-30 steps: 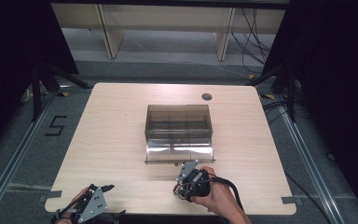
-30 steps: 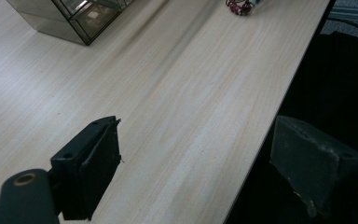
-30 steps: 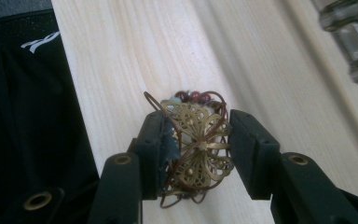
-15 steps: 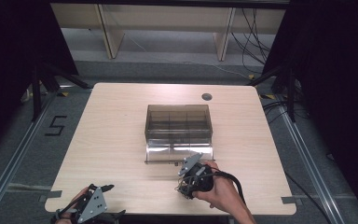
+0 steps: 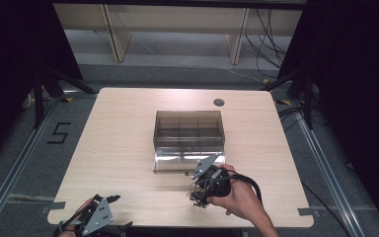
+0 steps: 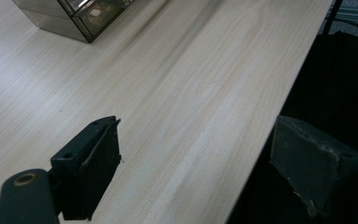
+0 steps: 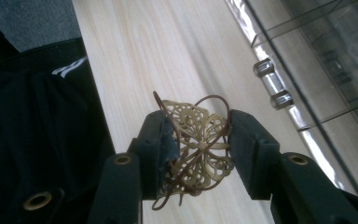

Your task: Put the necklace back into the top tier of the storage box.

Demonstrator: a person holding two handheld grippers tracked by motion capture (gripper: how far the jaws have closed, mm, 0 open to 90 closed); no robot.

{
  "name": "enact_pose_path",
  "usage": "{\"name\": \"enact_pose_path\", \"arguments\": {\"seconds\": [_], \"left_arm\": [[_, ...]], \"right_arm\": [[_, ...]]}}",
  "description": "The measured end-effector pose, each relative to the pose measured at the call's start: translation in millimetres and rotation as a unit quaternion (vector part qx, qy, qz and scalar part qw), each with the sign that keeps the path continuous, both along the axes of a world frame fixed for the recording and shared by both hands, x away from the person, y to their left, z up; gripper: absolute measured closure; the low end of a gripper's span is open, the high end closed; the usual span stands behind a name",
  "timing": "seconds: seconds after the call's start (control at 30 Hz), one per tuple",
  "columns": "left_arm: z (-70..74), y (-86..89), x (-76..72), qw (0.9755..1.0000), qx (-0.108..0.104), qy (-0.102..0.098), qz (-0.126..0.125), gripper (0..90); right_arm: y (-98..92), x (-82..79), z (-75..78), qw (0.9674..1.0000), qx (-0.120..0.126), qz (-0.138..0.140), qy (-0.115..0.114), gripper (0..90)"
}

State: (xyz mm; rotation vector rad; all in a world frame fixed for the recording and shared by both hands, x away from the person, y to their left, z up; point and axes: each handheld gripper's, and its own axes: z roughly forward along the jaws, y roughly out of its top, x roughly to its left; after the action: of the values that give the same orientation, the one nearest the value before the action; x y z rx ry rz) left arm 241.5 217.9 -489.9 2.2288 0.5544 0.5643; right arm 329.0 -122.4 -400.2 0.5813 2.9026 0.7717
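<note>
**Brass filigree piece pinched in the right gripper, just in front of the clear box**

Right gripper [image 7: 196,140] seen in the right gripper view with both jaws pressed on a brass filigree ornament [image 7: 196,144], a flat openwork piece with thin curled wires standing out above and below. Held between the pads, off the bench [image 7: 135,42], as far as the angle allows to judge. In the high view, same gripper [image 5: 201,191] near the front edge of the bench [image 5: 118,148], in the person's right hand [image 5: 239,200], with a black cable looping over the wrist. Ornament there too small and dark to make out clearly.

Smoky clear compartment box [image 5: 189,133] at the middle of the bench, with dividers inside; a see-through front flap [image 5: 187,163] lying open and flat toward the person. Right gripper just beside the right front corner of this flap. In the right gripper view, box wall [image 7: 317,60] at the right, with two small metal knobs [image 7: 271,84] on its lower edge.

Left gripper [image 5: 98,217] at the front left corner of the bench, well apart from the box. In the left gripper view, jaws spread wide, nothing between them [image 6: 196,172], one pad over the wood, the other past the bench edge.
</note>
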Motion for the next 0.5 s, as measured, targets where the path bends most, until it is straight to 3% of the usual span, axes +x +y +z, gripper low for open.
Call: {"name": "enact_pose_path", "arguments": {"seconds": [0.03, 0.07, 0.17, 0.27, 0.5], "left_arm": [[0.5, 0.4, 0.3, 1.0, 0.005, -0.004, 0.0, 15.1], [0.1, 0.0, 0.2, 1.0, -0.001, -0.002, -0.001, 15.1], [0.5, 0.1, 0.2, 1.0, 0.001, -0.001, -0.002, 15.1], [0.2, -0.1, 0.3, 1.0, -0.003, -0.001, -0.002, 15.1], [1.2, 0.6, 0.3, 1.0, -0.004, 0.002, -0.003, 15.1]], "right_arm": [[-0.5, 1.7, 2.4, 0.9999, 0.004, 0.011, 0.003, 59.0], [-1.1, 2.5, 7.0, 1.0, 0.001, -0.002, 0.008, 59.0], [-0.7, 3.4, 12.1, 0.9999, 0.0, -0.003, 0.016, 59.0], [0.3, 7.3, 20.8, 0.9998, 0.001, 0.014, 0.011, 59.0], [2.8, 13.0, 39.8, 0.9998, 0.0, 0.019, 0.0, 59.0]]}}
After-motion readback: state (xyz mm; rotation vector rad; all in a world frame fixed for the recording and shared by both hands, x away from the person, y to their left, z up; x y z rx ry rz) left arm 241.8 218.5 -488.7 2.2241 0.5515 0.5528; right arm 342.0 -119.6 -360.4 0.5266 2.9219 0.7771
